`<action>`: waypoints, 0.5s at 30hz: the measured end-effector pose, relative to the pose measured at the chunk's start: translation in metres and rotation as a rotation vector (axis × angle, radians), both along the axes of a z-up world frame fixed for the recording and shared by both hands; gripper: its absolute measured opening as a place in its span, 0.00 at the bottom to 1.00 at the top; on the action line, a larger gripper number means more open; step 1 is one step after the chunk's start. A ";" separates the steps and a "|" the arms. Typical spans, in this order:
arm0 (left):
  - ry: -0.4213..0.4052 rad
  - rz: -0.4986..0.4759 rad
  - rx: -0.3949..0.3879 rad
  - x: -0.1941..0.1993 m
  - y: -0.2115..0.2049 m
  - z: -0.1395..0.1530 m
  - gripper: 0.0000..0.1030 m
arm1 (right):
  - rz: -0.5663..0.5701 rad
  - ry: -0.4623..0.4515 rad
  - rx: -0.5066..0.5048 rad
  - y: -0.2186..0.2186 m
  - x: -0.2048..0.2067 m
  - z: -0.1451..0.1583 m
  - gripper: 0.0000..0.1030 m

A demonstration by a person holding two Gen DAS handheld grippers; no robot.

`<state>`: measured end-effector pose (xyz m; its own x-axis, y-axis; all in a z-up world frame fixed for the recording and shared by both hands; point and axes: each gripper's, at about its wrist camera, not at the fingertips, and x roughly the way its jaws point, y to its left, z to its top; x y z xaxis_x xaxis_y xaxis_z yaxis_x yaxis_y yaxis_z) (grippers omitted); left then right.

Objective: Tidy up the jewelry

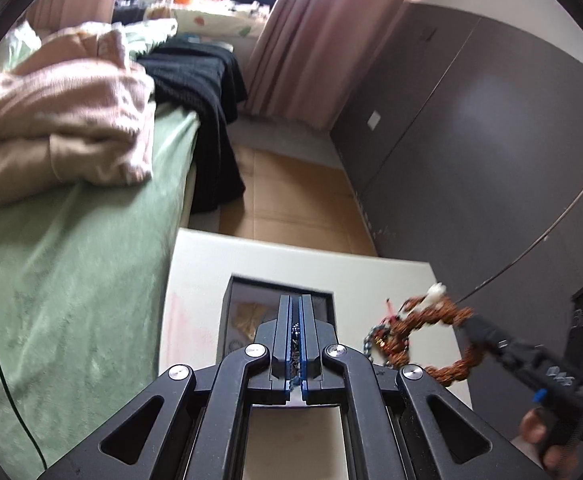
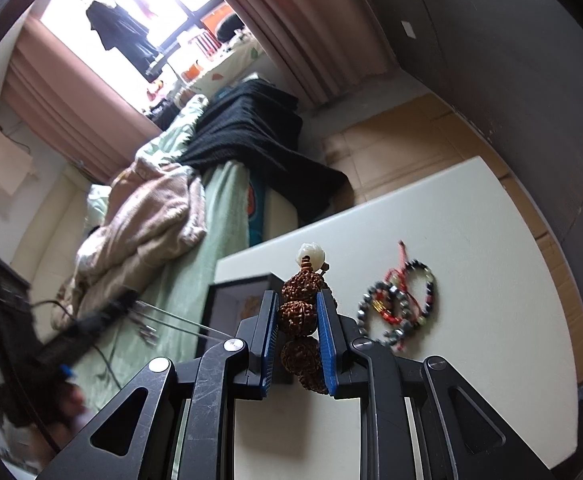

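My right gripper (image 2: 297, 300) is shut on a brown seed-bead bracelet (image 2: 297, 316) with a white bead on top, held above the white table (image 2: 471, 220). The same bracelet shows blurred in the left wrist view (image 1: 431, 320), hanging from the right gripper. My left gripper (image 1: 295, 300) is shut on a thin dark chain (image 1: 295, 344) caught between its pads, above an open black jewelry box (image 1: 243, 312). The box also shows in the right wrist view (image 2: 227, 300). Several bracelets, dark-beaded and red-corded (image 2: 399, 304), lie in a pile on the table to the right of the box.
A bed with a green sheet (image 1: 71, 280), a beige blanket (image 1: 59, 120) and a black cloth (image 1: 199, 80) stands left of the table. A grey wardrobe (image 1: 471, 140) is on the right. Brown floor (image 1: 291, 200) lies beyond the table.
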<state>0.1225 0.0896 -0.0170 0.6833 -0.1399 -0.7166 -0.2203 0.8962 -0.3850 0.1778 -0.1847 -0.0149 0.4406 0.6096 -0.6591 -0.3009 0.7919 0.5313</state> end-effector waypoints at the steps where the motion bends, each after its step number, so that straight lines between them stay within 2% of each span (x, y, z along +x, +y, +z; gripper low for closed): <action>1: 0.011 -0.008 -0.023 0.002 0.002 -0.005 0.02 | 0.002 -0.009 0.007 0.002 -0.001 0.002 0.20; 5: 0.096 -0.003 -0.029 0.010 0.011 -0.019 0.04 | 0.017 -0.044 0.036 0.012 -0.005 0.007 0.20; 9: 0.106 0.026 -0.108 0.007 0.033 -0.019 0.07 | 0.046 -0.057 0.079 0.027 -0.009 0.009 0.20; 10: 0.101 0.033 -0.110 0.005 0.037 -0.017 0.14 | 0.054 -0.057 0.086 0.031 -0.010 0.008 0.20; 11: 0.091 0.043 -0.110 0.003 0.043 -0.015 0.30 | 0.065 -0.058 0.094 0.036 -0.011 0.007 0.20; 12: 0.079 0.053 -0.110 0.000 0.046 -0.012 0.41 | 0.075 -0.056 0.096 0.042 -0.011 0.005 0.20; 13: 0.059 0.068 -0.113 -0.004 0.051 -0.009 0.62 | 0.081 -0.052 0.095 0.049 -0.012 0.003 0.20; 14: 0.028 0.088 -0.116 -0.009 0.055 -0.004 0.73 | 0.088 -0.047 0.093 0.056 -0.012 0.001 0.20; 15: 0.004 0.105 -0.114 -0.013 0.058 -0.001 0.76 | 0.095 -0.043 0.094 0.061 -0.012 -0.002 0.20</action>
